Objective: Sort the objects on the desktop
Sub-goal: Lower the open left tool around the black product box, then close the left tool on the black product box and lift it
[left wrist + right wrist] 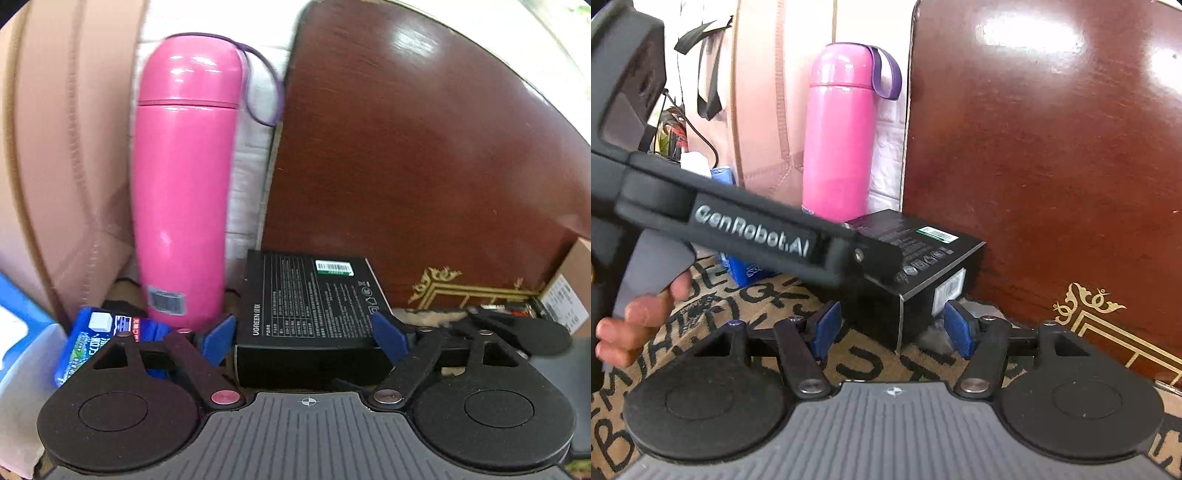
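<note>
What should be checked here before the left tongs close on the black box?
1. Black rectangular cardboard box lies between the blue pads of the left tongs: ok.
2. Pads pressing on the box sides: cannot tell; the jaws stand wide.
3. Tall glossy pink bottle upright and clear of the left pad: ok, though close behind it.
4. Blue printed packet out of the jaws' path: ok, it lies left of them.
5. Right tongs empty and open: ok; the box corner sits just ahead of them.
6. Dark brown polished wooden panel leaves room behind the box: cannot tell.
</note>
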Demonstrator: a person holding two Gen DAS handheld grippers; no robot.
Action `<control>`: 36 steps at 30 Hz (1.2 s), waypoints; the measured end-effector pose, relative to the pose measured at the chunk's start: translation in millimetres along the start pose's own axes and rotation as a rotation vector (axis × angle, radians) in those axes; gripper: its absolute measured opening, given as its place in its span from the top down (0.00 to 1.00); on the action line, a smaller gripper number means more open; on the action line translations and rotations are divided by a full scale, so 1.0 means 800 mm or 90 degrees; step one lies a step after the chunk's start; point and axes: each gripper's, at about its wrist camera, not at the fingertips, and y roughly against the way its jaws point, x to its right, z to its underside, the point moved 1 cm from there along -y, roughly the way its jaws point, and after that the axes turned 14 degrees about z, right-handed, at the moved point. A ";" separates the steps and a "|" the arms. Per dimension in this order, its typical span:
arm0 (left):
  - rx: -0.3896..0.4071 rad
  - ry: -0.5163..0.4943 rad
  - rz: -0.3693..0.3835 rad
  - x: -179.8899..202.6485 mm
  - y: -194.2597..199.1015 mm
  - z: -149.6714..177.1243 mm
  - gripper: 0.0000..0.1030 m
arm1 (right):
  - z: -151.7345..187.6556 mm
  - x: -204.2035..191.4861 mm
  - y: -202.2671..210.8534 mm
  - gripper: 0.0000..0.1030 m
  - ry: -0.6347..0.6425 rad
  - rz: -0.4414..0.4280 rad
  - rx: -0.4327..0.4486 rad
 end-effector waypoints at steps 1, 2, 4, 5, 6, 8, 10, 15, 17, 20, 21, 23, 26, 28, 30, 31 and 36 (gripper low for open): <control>-0.001 -0.006 -0.006 0.001 -0.001 0.001 0.23 | -0.001 0.001 -0.004 0.33 -0.004 0.003 -0.008; 0.002 -0.006 -0.011 0.001 0.000 0.002 0.25 | -0.001 0.003 -0.005 0.34 -0.010 -0.001 -0.013; 0.000 0.004 -0.007 0.003 0.004 0.004 0.23 | 0.001 0.001 0.001 0.35 -0.002 0.009 -0.012; -0.004 0.005 -0.008 0.005 0.005 0.005 0.23 | 0.003 -0.002 0.005 0.36 0.010 0.016 -0.010; -0.007 0.000 -0.009 0.012 0.008 0.007 0.23 | 0.005 -0.003 0.010 0.36 0.017 0.021 -0.009; -0.009 -0.018 -0.011 0.028 0.015 0.014 0.22 | 0.009 -0.001 0.024 0.36 0.013 0.025 -0.014; -0.015 -0.036 -0.009 0.048 0.030 0.023 0.22 | 0.017 0.002 0.044 0.36 0.011 0.026 -0.016; -0.050 -0.030 0.020 0.105 0.080 0.059 0.22 | 0.057 0.009 0.116 0.36 -0.006 0.030 -0.036; -0.060 -0.020 0.038 0.130 0.097 0.077 0.22 | 0.077 0.013 0.153 0.36 -0.025 0.030 -0.044; -0.082 -0.019 0.073 0.175 0.107 0.107 0.21 | 0.109 0.016 0.211 0.36 -0.024 0.044 -0.050; -0.088 -0.018 0.085 0.188 0.113 0.121 0.21 | 0.121 0.017 0.230 0.36 -0.020 0.052 -0.052; -0.093 -0.008 0.112 0.219 0.125 0.144 0.20 | 0.143 0.020 0.268 0.36 -0.016 0.069 -0.064; -0.093 -0.003 0.140 0.264 0.140 0.171 0.19 | 0.171 0.028 0.317 0.36 -0.023 0.093 -0.076; -0.093 -0.006 0.152 0.293 0.147 0.186 0.19 | 0.188 0.035 0.348 0.36 -0.036 0.110 -0.078; -0.100 -0.011 0.168 0.320 0.152 0.199 0.19 | 0.205 0.043 0.378 0.36 -0.050 0.128 -0.077; -0.105 -0.011 0.177 0.330 0.153 0.204 0.19 | 0.214 0.049 0.390 0.36 -0.055 0.134 -0.078; -0.137 -0.032 0.216 0.381 0.152 0.229 0.18 | 0.250 0.072 0.433 0.36 -0.079 0.162 -0.083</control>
